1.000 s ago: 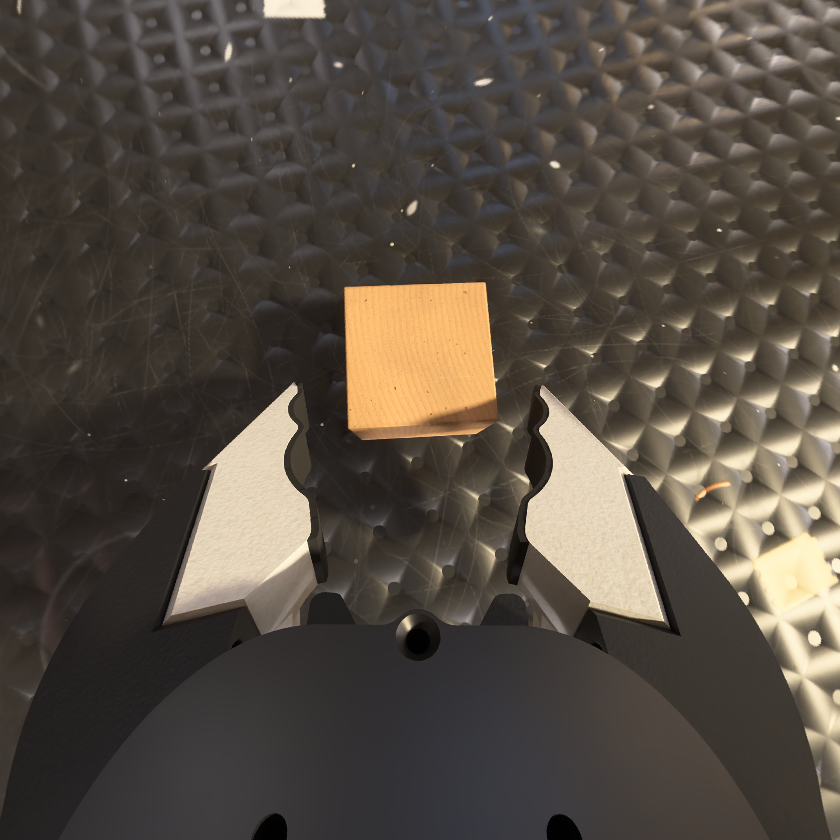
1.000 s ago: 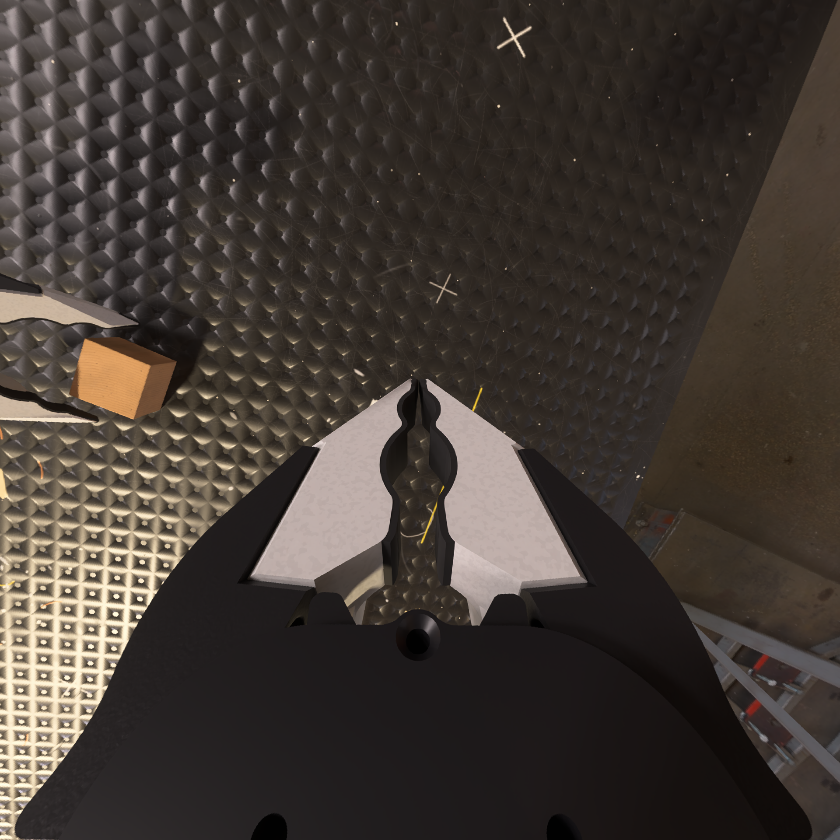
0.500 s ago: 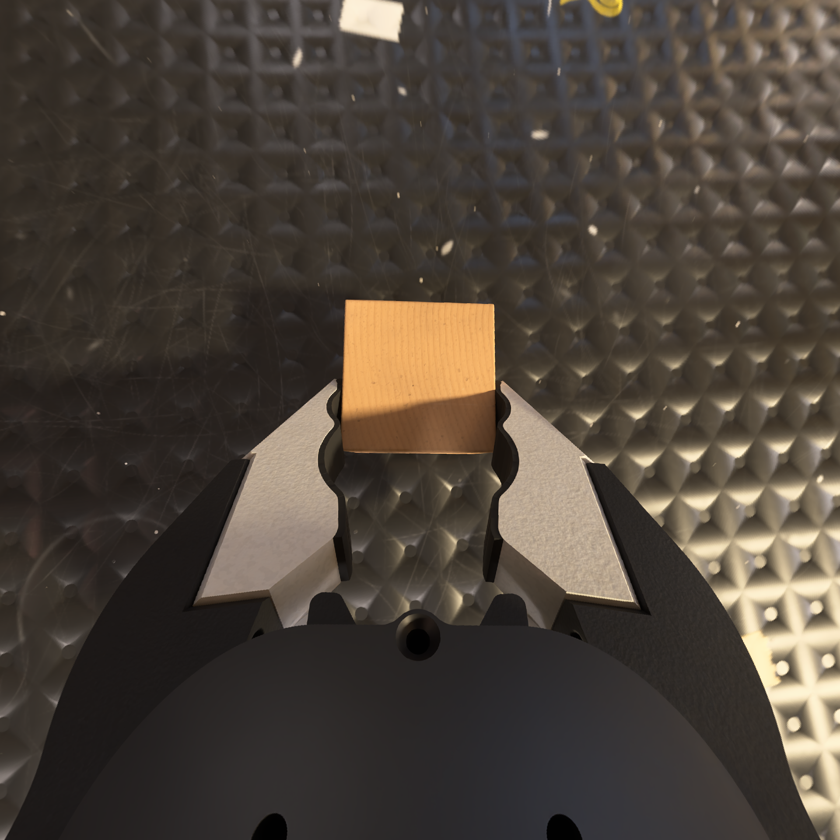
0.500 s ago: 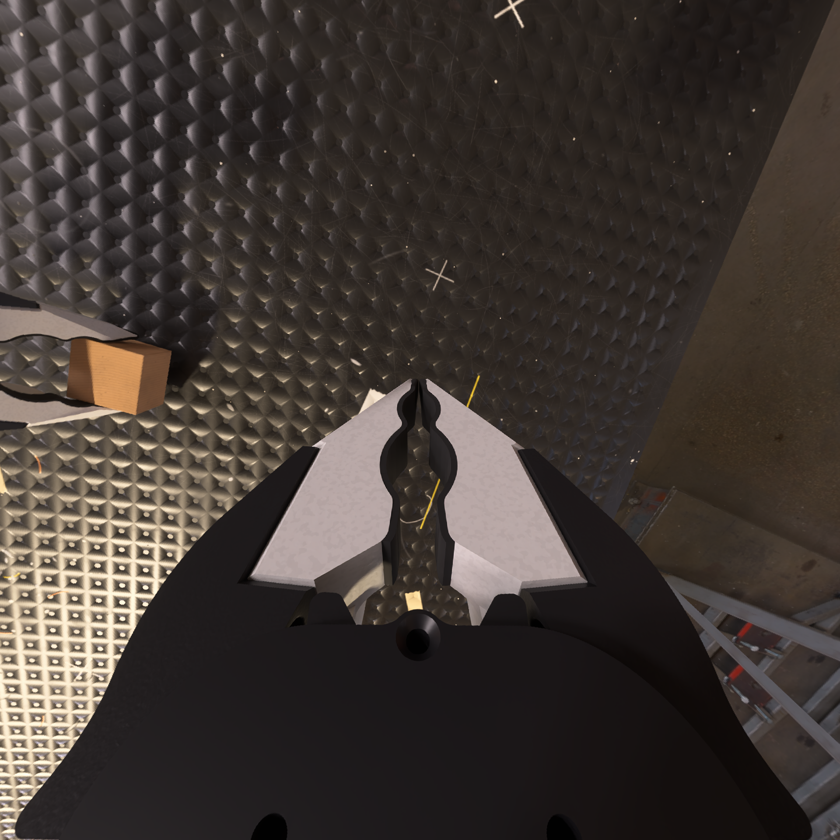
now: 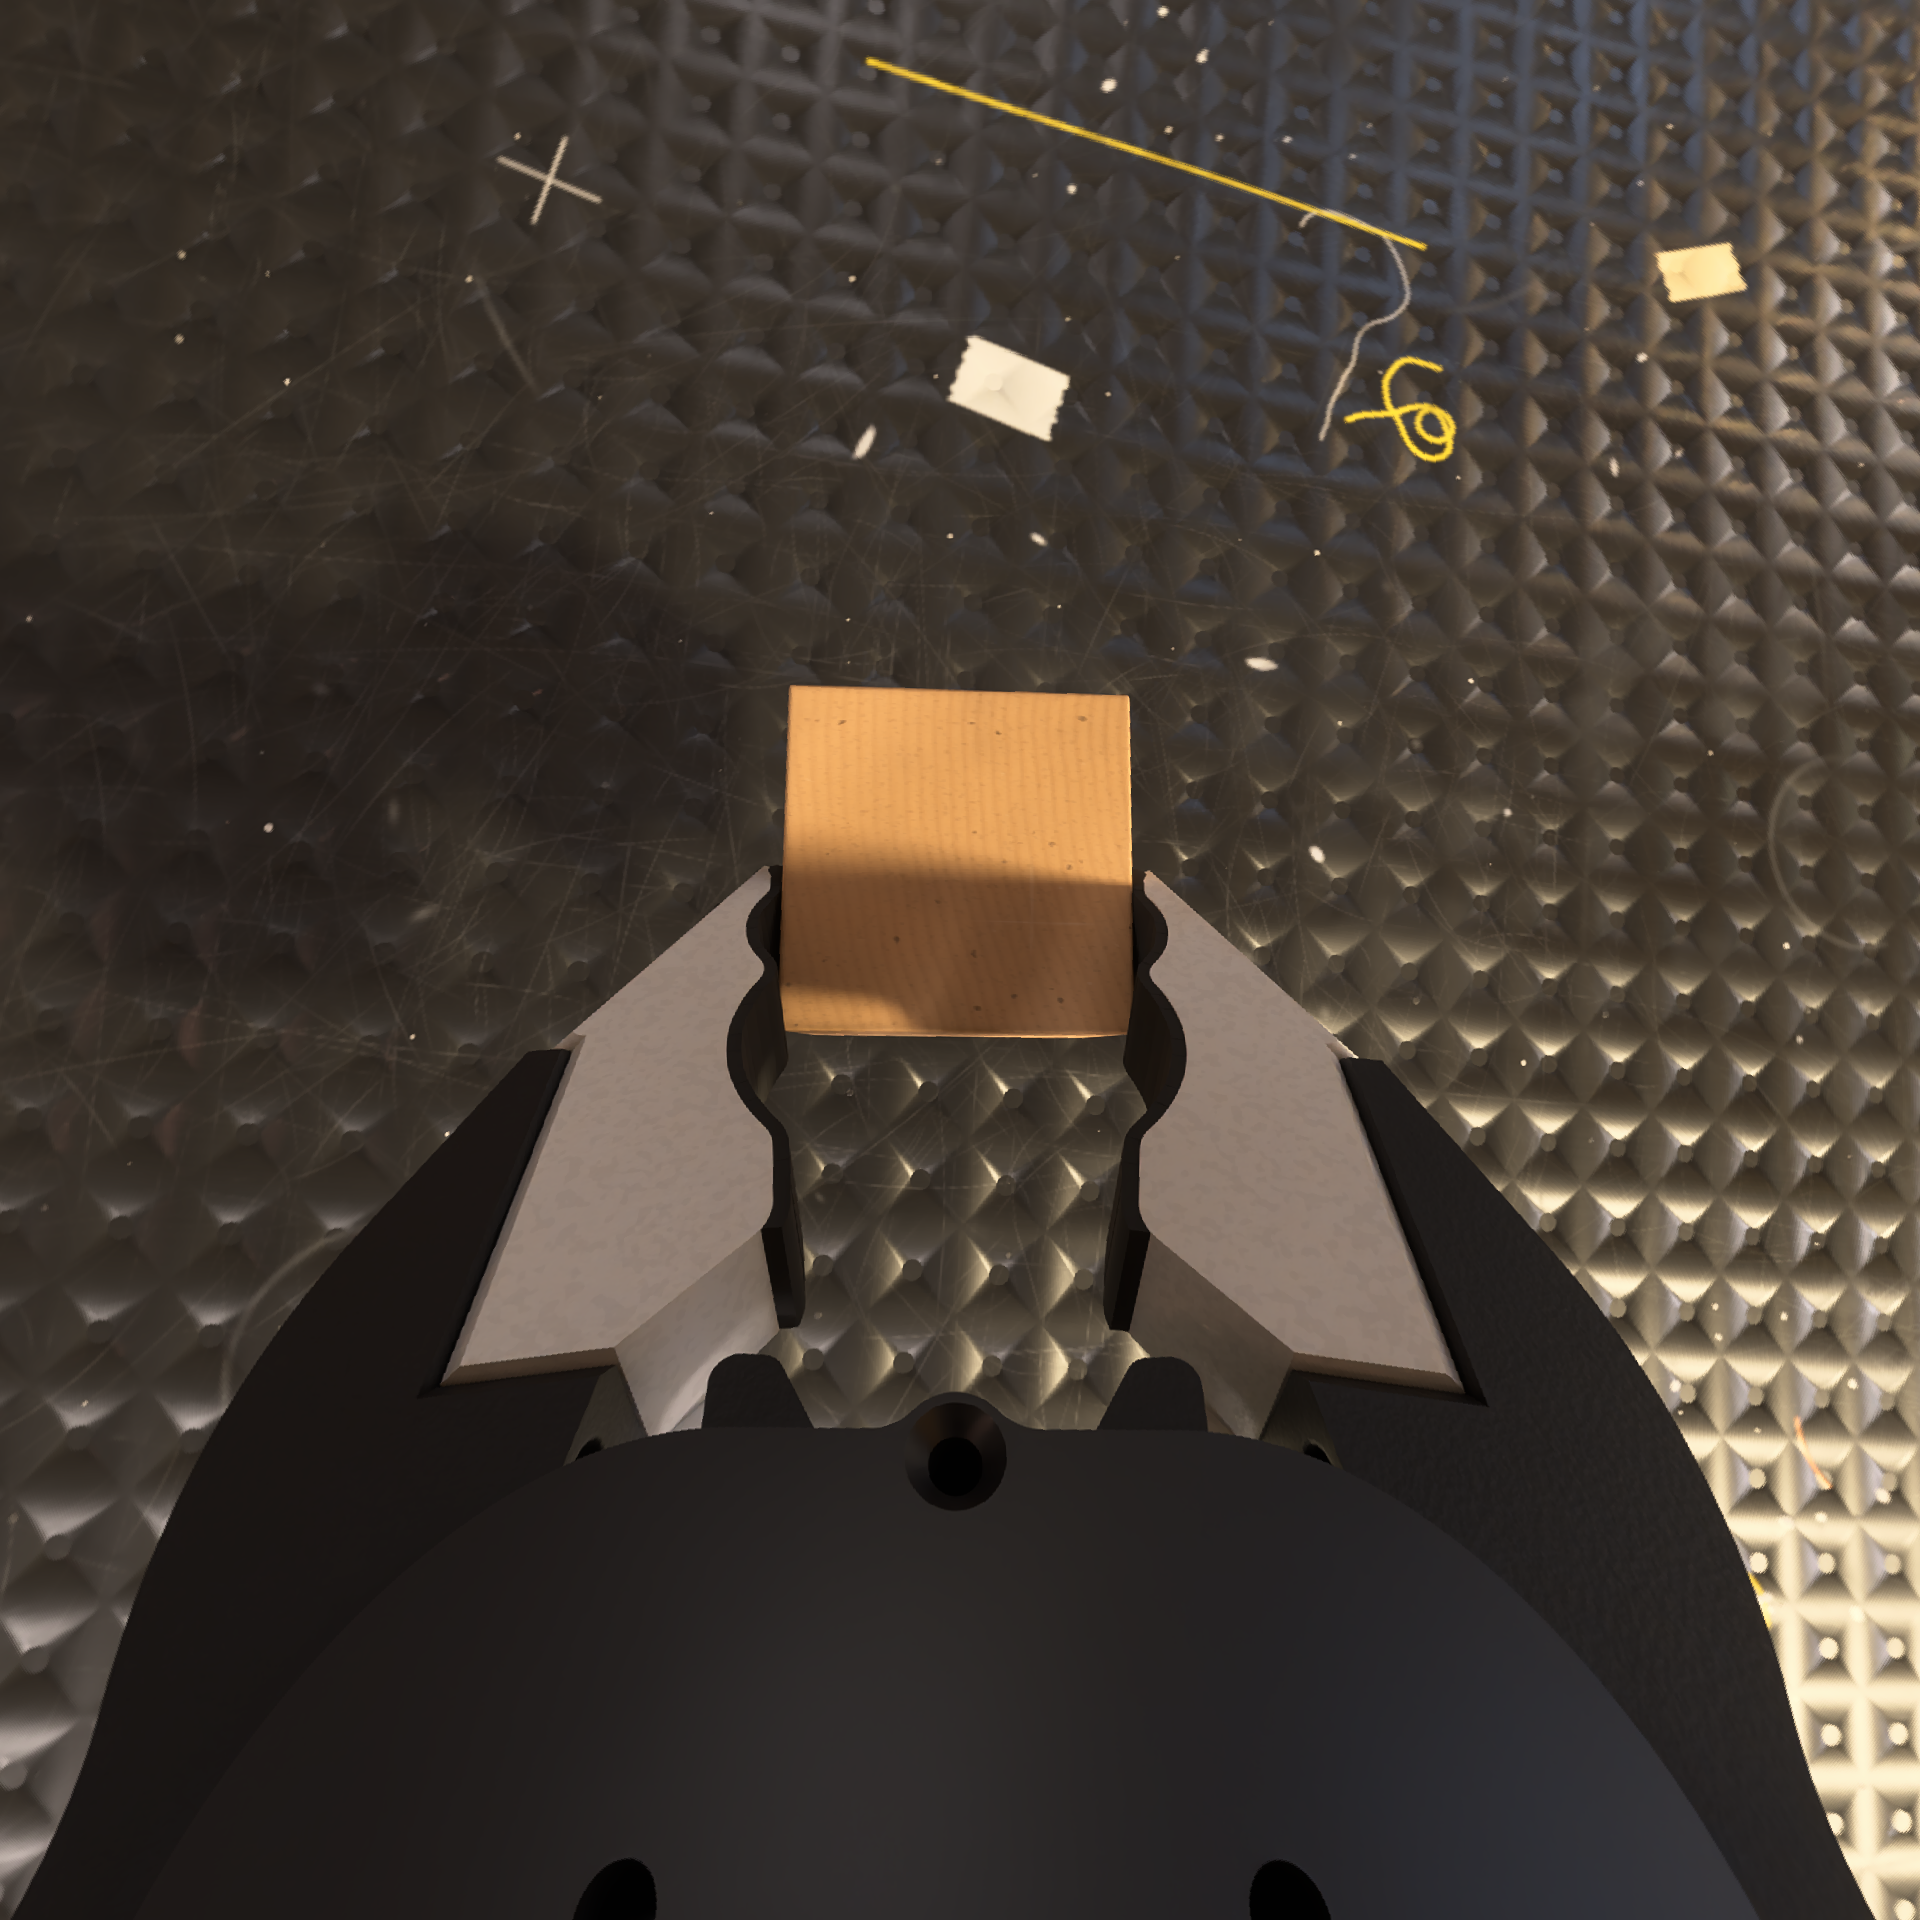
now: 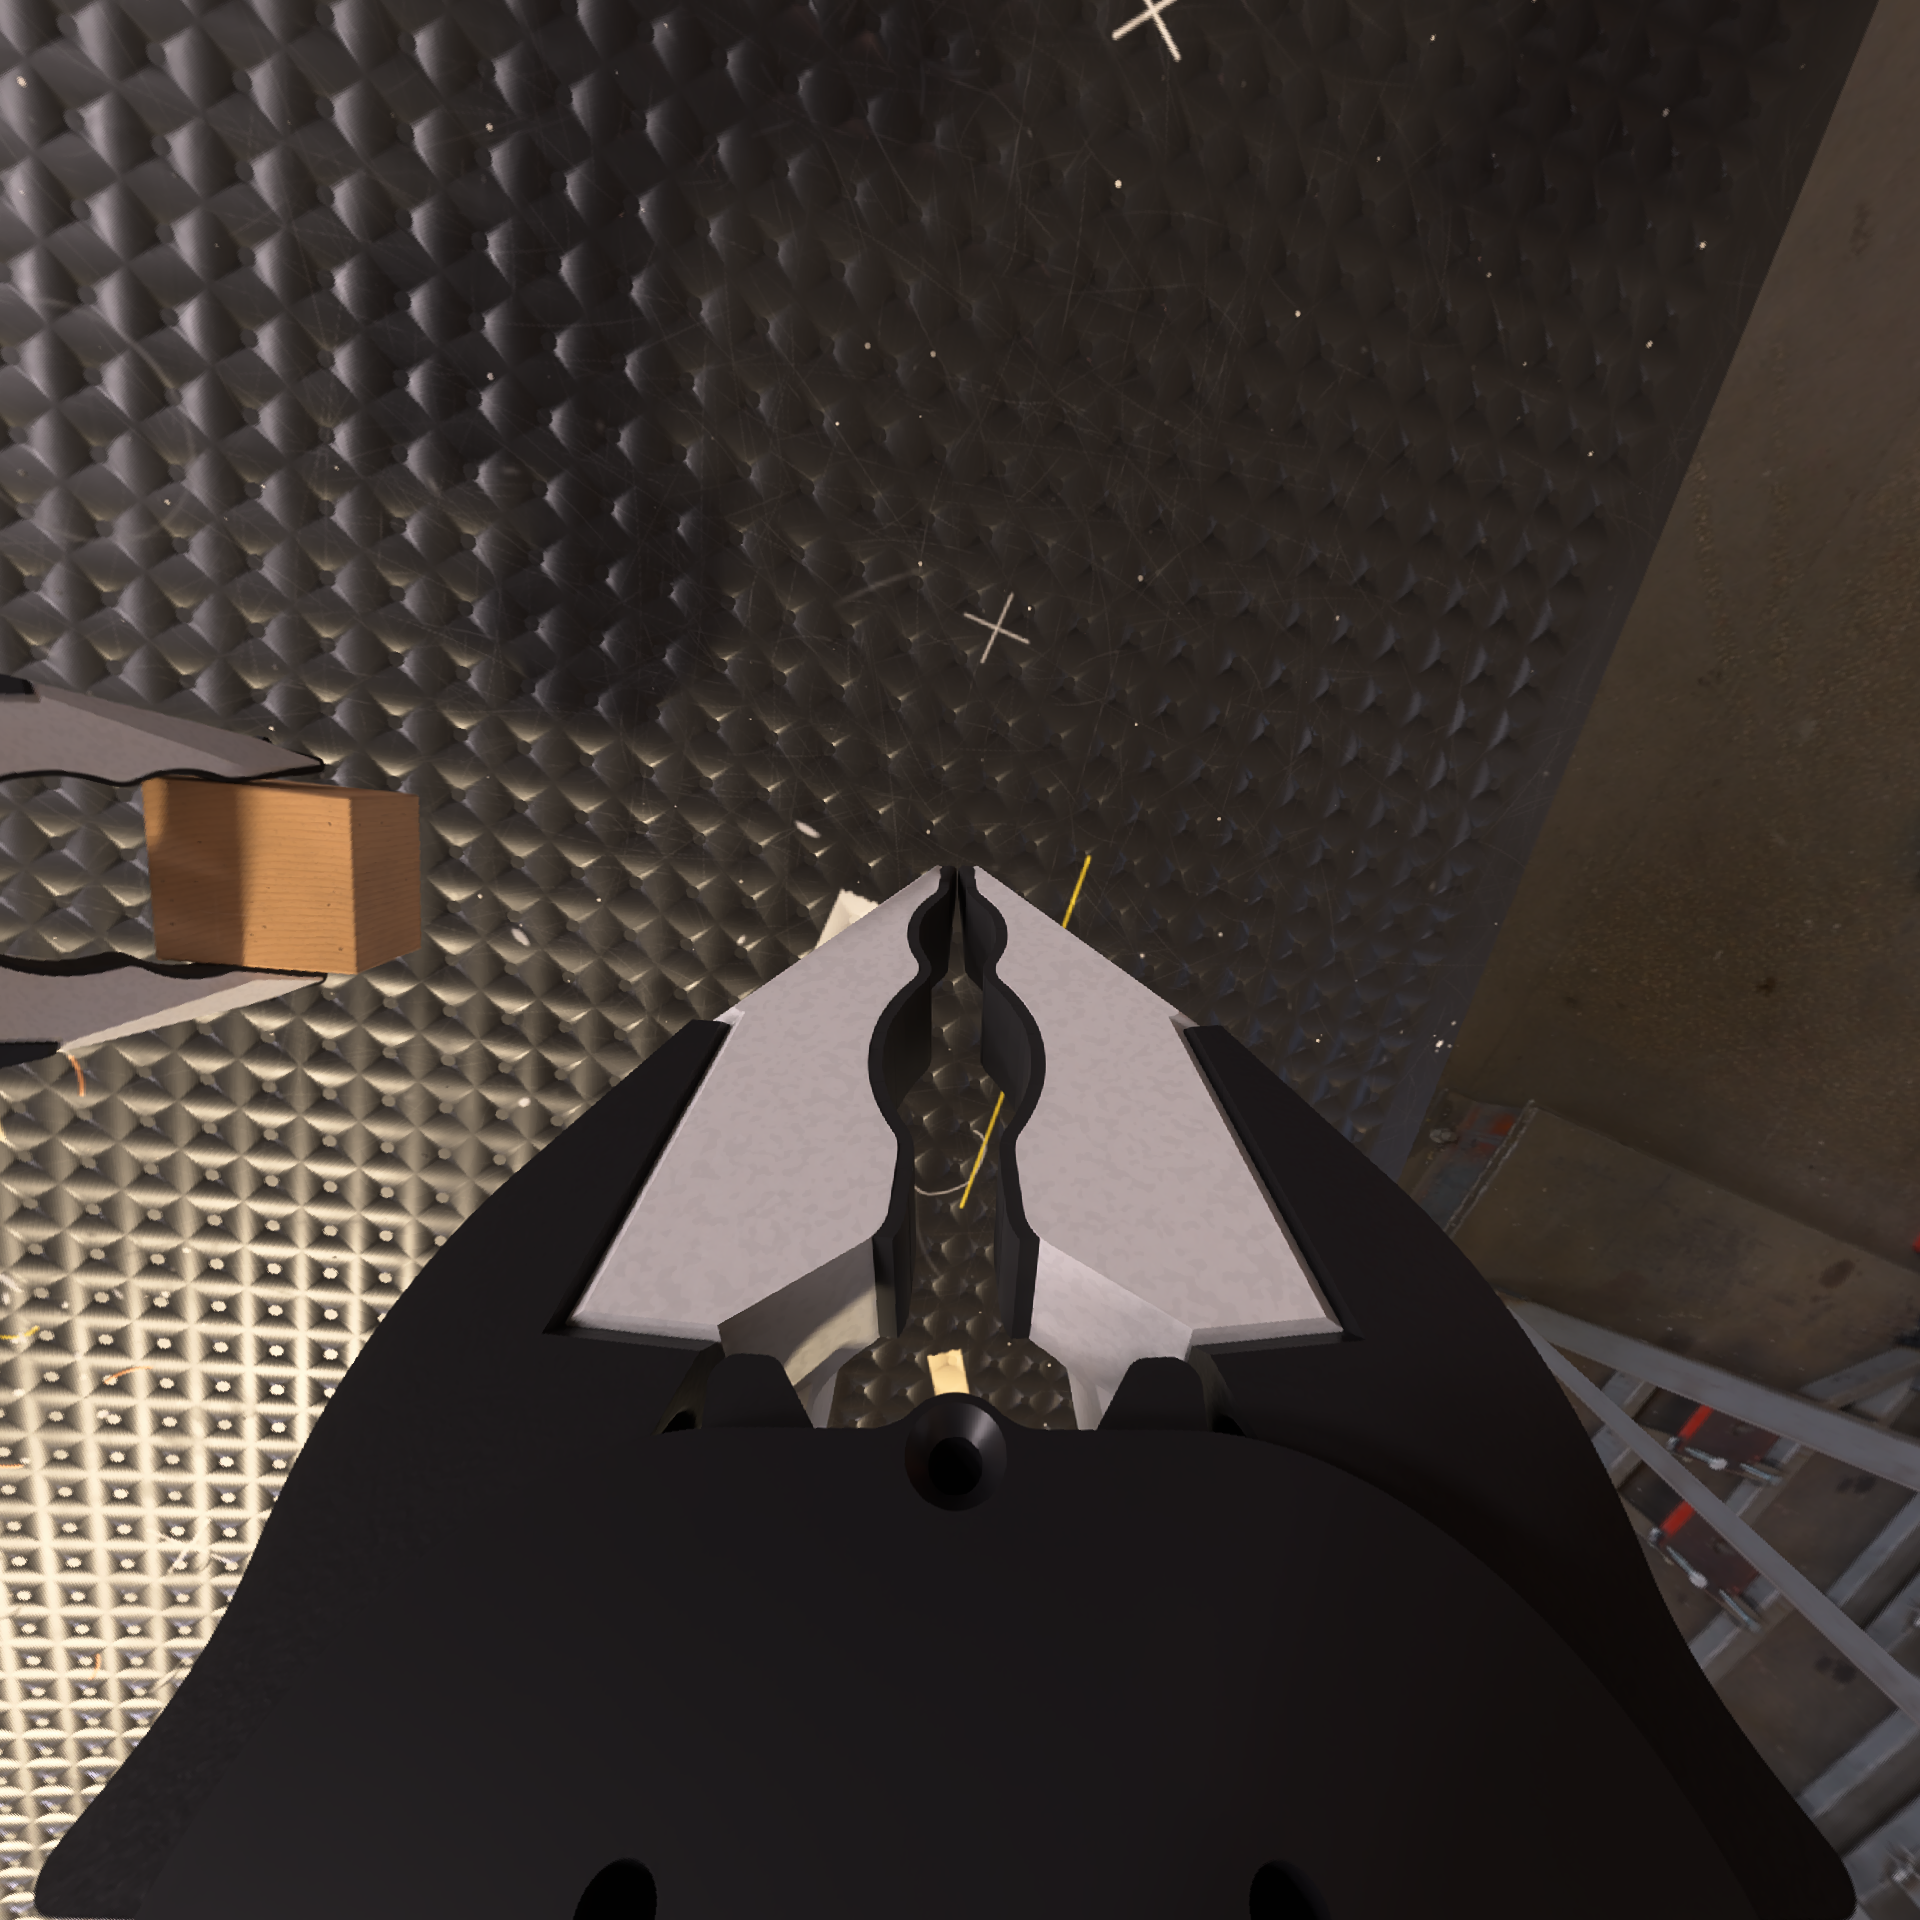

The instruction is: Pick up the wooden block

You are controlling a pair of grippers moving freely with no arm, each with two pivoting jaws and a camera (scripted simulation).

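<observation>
The wooden block [image 5: 956, 831] is a light brown cube held between the fingertips of my left gripper [image 5: 956, 894], which is shut on its two sides. About half of the block sticks out past the tips. It is raised above the dark studded mat [image 5: 416, 623]. In the right wrist view the block [image 6: 281, 883] shows at the far left, clamped between the left gripper's fingers [image 6: 197, 764]. My right gripper [image 6: 954, 878] is shut and empty, over the mat to the right of the block.
Scraps of pale tape [image 5: 1008, 388] [image 5: 1699, 272], a thin yellow line [image 5: 1143, 154], a yellow curl [image 5: 1413, 416] and white cross marks [image 5: 549, 182] [image 6: 997, 629] lie on the mat. The mat's right edge [image 6: 1662, 644] borders a brown floor, with a metal frame [image 6: 1714, 1507] below.
My left gripper closed on the block, then lifted it off the mat; more of the far mat shows now. The right gripper has barely moved.
</observation>
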